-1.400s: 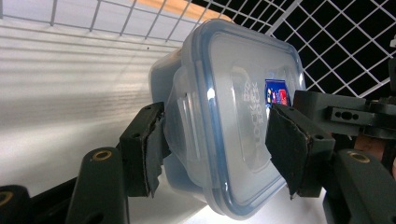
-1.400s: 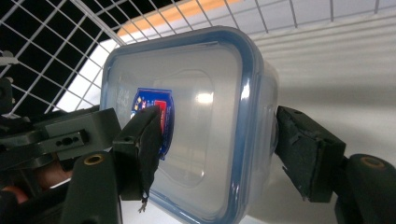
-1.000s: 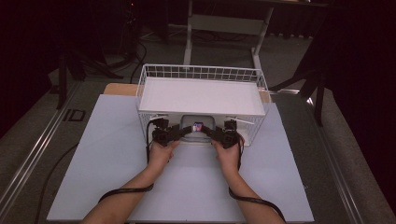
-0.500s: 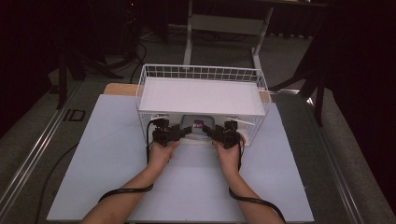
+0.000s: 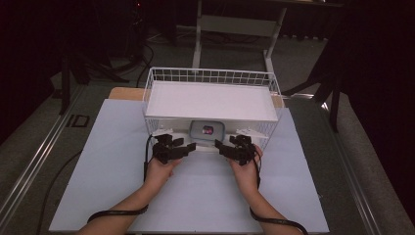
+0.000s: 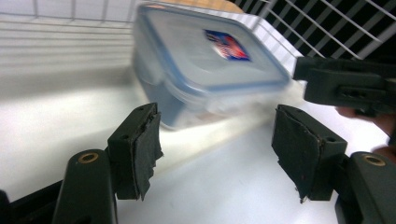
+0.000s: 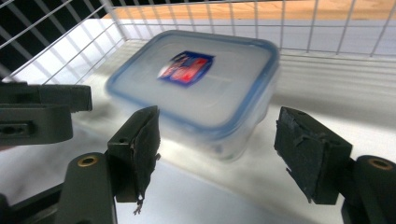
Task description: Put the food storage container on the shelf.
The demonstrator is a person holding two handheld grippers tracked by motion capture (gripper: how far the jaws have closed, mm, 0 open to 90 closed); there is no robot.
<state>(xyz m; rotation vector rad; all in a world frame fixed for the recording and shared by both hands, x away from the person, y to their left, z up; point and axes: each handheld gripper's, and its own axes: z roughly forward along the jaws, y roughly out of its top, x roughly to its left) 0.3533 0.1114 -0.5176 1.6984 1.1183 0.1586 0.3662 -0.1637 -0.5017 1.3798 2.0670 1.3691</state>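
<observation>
A clear plastic container [image 5: 208,130] with a blue-rimmed lid and a red-and-blue label sits in the white wire basket [image 5: 210,73], under a white board [image 5: 210,100] laid across its top. The left gripper [image 5: 188,147] is just in front of the basket opening, left of the container. Its jaws have just been opening, and nothing is between them. The right gripper [image 5: 220,147] stands open on the other side, a short way off. In the left gripper view the container [image 6: 210,60] lies beyond the open gripper [image 6: 219,126]. The right gripper view shows the container [image 7: 196,84] ahead of the empty gripper [image 7: 219,130].
The basket stands at the far edge of a white table sheet [image 5: 195,196], with a wooden strip [image 5: 122,93] behind it. Wire walls enclose the container at the sides and back. Dark floor, rails and a stand frame [image 5: 235,24] surround the table.
Both hands have drawn back toward the person, away from the basket's front. The container stays where it was inside the basket.
</observation>
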